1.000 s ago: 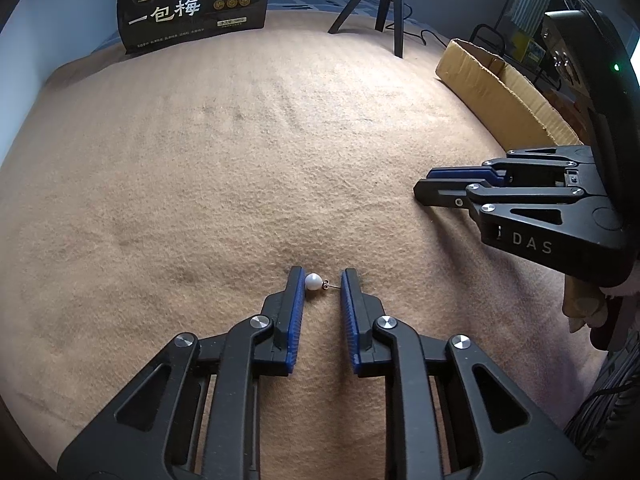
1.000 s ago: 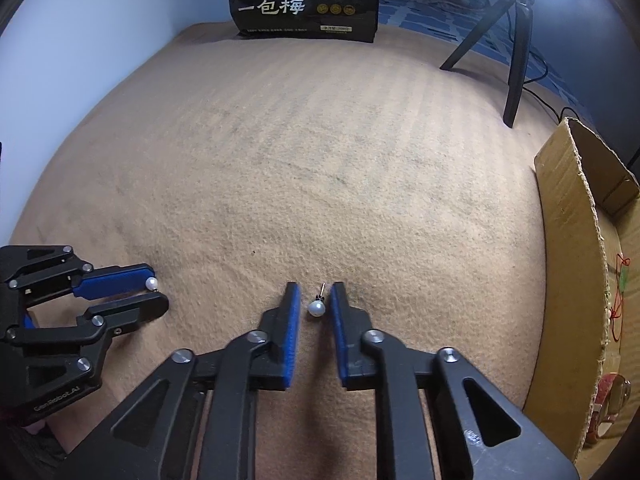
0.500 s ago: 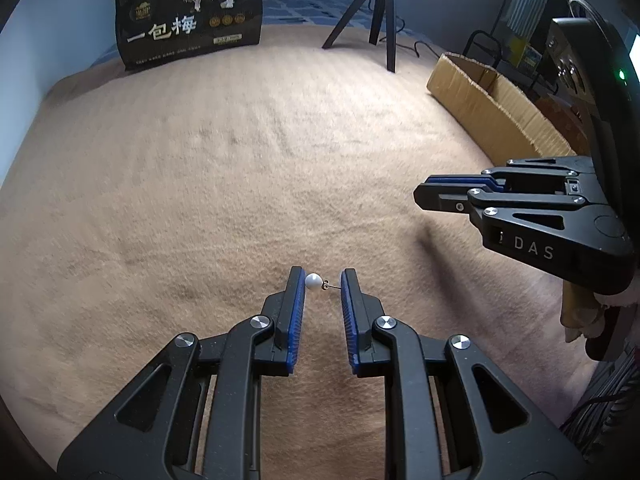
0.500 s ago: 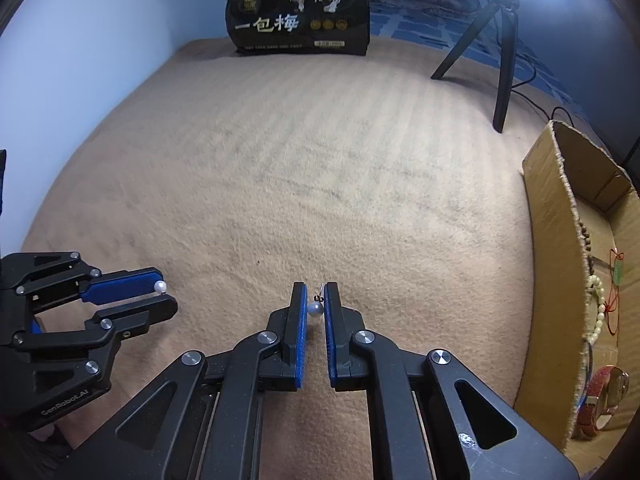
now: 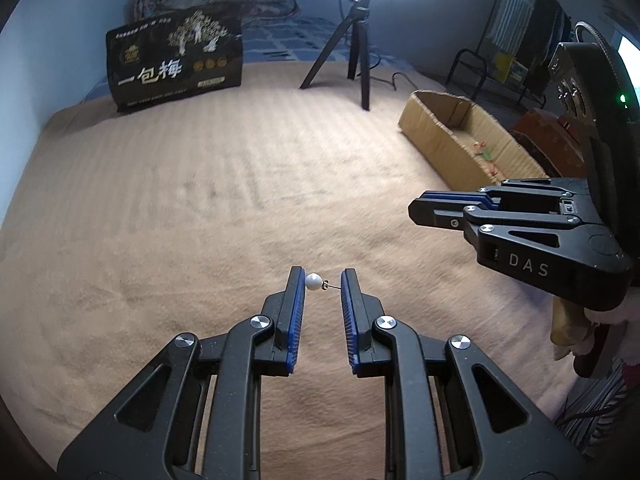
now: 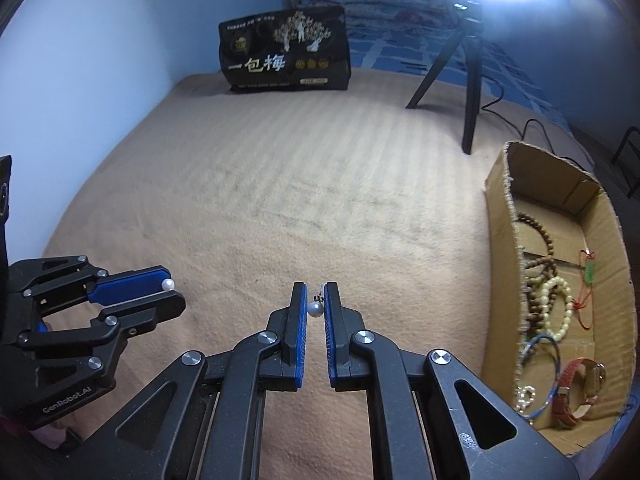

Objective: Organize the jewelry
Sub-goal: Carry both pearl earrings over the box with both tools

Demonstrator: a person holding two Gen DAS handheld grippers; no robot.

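Observation:
My left gripper [image 5: 322, 278] is shut on a white pearl earring [image 5: 313, 281], held crosswise between the blue pads above the tan blanket [image 5: 200, 208]. My right gripper [image 6: 316, 300] is shut on a second pearl earring [image 6: 315, 309], its hook pointing up between the pads. Each gripper shows in the other's view: the right one [image 5: 424, 206] at the right, the left one [image 6: 170, 292] at the lower left with its pearl [image 6: 169, 284] at the tip. A cardboard box [image 6: 500, 240] at the right holds several bead bracelets [image 6: 554, 300] and a watch [image 6: 580, 388].
A black snack bag [image 6: 286, 54] stands at the far edge of the blanket. A black tripod [image 6: 468, 72] stands at the back right with a cable beside it. A blue wall [image 6: 80, 60] is on the left. Furniture and clutter [image 5: 532, 60] lie beyond the box.
Both grippers have risen off the blanket and tilted up with their earrings. The right gripper has closed onto its pearl earring. More of the box's inside shows.

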